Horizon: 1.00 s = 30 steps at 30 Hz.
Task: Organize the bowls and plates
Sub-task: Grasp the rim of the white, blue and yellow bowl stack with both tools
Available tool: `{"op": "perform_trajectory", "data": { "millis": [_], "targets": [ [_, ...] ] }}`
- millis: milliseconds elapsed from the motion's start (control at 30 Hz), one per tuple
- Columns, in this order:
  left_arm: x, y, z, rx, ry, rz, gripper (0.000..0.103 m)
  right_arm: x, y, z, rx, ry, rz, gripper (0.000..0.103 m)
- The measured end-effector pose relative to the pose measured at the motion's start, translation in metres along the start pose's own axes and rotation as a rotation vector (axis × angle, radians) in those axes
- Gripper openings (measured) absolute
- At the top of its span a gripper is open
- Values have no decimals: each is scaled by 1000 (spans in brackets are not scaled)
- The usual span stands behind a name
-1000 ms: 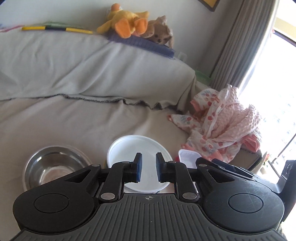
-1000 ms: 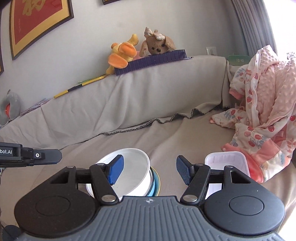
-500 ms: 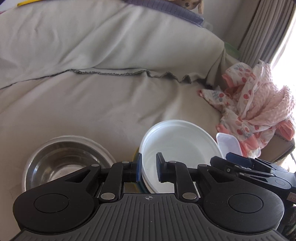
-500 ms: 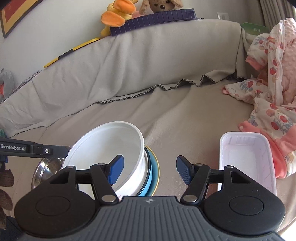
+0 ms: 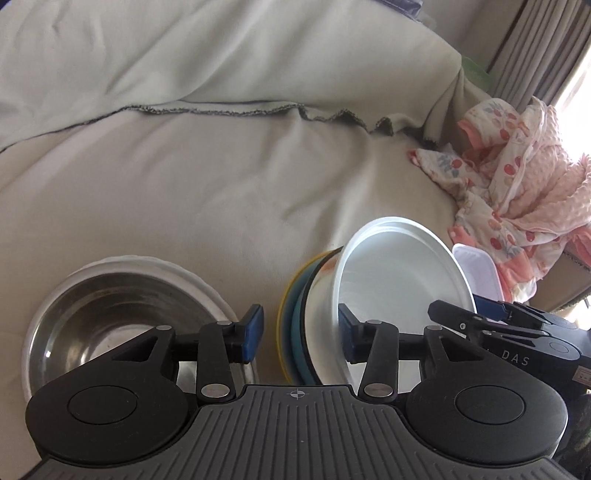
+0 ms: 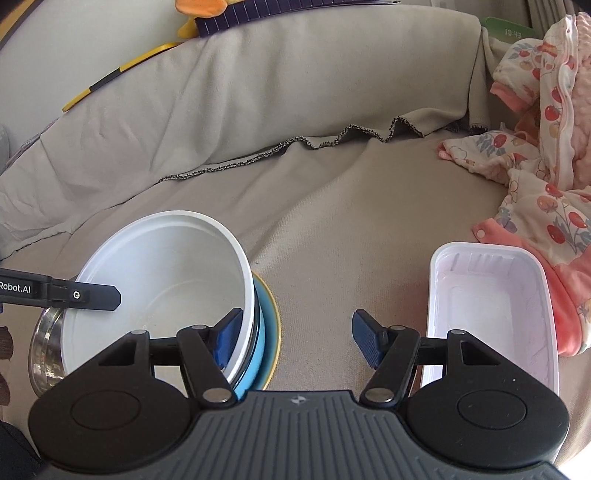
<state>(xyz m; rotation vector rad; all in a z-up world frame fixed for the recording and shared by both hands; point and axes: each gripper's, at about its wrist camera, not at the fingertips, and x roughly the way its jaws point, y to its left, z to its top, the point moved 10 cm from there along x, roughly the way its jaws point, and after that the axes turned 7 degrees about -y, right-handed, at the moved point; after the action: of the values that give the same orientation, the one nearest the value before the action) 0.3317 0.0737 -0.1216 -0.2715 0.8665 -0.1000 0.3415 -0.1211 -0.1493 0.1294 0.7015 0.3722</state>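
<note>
A white bowl (image 5: 399,280) sits tilted on a stack of a blue bowl and a yellow plate (image 5: 286,325) on the sofa seat. It also shows in the right wrist view (image 6: 162,273). A steel bowl (image 5: 110,317) rests in a white dish to the left. My left gripper (image 5: 301,338) is open, its jaws standing either side of the stack's left rim. My right gripper (image 6: 293,341) is open, its left finger (image 6: 227,332) inside the white bowl's right rim. A white rectangular tray (image 6: 487,306) lies to the right.
Pink baby clothes (image 6: 546,173) are piled at the right end of the sofa. The grey cover's frilled edge (image 5: 229,110) runs along the backrest. Plush toys and a dark mat sit on top of the backrest (image 6: 280,11).
My left gripper opened from nearly shut and moved lower and left toward the stack. My right gripper dropped closer, its left finger now inside the white bowl's rim.
</note>
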Motion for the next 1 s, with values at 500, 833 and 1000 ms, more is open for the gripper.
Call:
{"op": "perform_trajectory", "data": {
  "millis": [500, 833, 1000],
  "targets": [
    [41, -2, -1, 3, 37, -92, 46, 15, 7, -32, 301, 156, 86, 64],
    [38, 8, -12, -108, 68, -188, 45, 39, 45, -54, 342, 241, 134, 65],
    [29, 4, -23, -81, 100, -166, 45, 32, 48, -54, 326, 233, 132, 65]
  ]
}}
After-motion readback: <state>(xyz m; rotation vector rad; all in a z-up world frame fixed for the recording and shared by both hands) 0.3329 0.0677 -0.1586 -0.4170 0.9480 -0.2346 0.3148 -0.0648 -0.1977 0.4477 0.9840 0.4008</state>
